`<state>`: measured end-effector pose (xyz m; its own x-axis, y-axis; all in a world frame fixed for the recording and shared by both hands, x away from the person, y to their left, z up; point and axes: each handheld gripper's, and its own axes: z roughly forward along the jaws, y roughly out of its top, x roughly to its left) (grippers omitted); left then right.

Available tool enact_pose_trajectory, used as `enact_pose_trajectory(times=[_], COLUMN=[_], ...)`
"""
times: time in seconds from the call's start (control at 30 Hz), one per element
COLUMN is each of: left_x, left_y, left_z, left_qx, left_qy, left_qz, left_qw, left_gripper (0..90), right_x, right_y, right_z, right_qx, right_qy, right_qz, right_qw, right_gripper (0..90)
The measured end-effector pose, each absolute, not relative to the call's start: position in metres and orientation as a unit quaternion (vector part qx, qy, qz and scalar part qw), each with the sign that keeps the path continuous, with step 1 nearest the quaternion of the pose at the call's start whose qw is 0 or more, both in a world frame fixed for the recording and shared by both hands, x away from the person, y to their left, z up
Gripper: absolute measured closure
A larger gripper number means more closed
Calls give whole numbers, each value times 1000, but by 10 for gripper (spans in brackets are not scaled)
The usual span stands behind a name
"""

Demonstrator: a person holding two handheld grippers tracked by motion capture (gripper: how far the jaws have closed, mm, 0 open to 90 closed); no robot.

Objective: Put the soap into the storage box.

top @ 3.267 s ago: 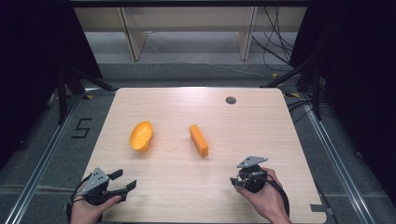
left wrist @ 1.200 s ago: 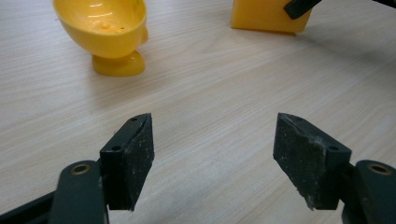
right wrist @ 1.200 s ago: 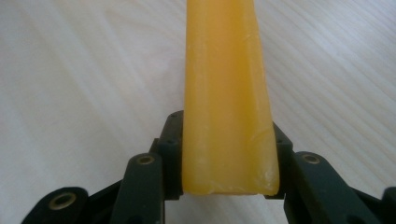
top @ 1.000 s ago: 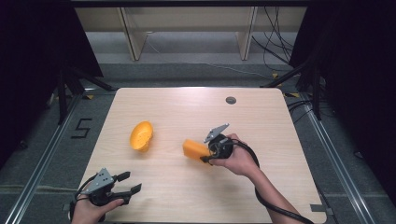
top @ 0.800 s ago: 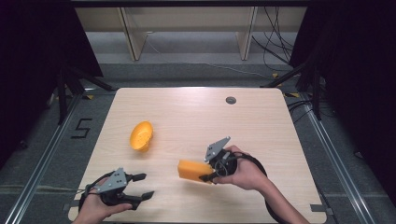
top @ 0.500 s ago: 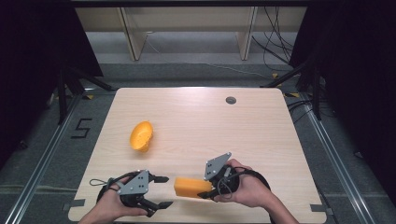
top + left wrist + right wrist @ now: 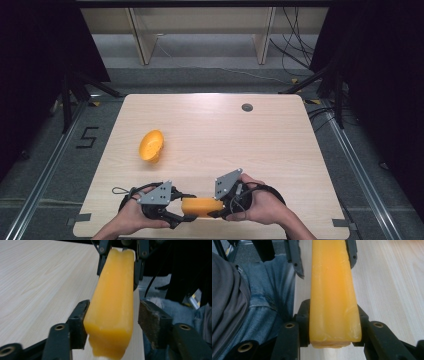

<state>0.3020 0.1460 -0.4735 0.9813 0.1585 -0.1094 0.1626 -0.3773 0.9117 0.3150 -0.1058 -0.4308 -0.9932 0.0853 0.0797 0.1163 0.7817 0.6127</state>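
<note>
While pinched by the right claw (image 7: 216, 210), orange block (image 7: 201, 206) between spread left claw (image 7: 181, 218), near table edge (image 7: 200, 236)

Bar (image 7: 201, 206) between both tools, near table's (image 7: 280, 145) front edge.

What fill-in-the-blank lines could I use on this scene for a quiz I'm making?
1. The right gripper is shut on the orange ____.
2. The left gripper has its jaws ____ around that bar's other end.
3. The rounded orange piece lies on the ____.

Missing words: bar; open; table
</note>
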Motion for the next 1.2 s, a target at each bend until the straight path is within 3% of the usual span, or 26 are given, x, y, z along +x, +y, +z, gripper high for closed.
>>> enact_pose_trajectory(times=[0.13, 0.5, 0.83, 1.2], left_x=[301, 294, 298, 303], left_y=[144, 144, 152, 175], left_z=[-476, -474, -475, -476], left_qx=[828, 830, 839, 833], left_qy=[89, 64, 92, 163], left_qz=[-3, -4, 22, 52], left_qw=[553, 554, 535, 527], left_gripper=[553, 605, 606, 606], right_x=[314, 311, 318, 333], right_y=[-102, -104, -119, -160], right_z=[-431, -431, -432, -437], right_qx=[-31, -4, -60, -134], right_qy=[-942, -940, -934, -924], right_qz=[-333, -340, -352, -357], right_qw=[18, 16, 17, -15], right_gripper=[614, 599, 323, 302])
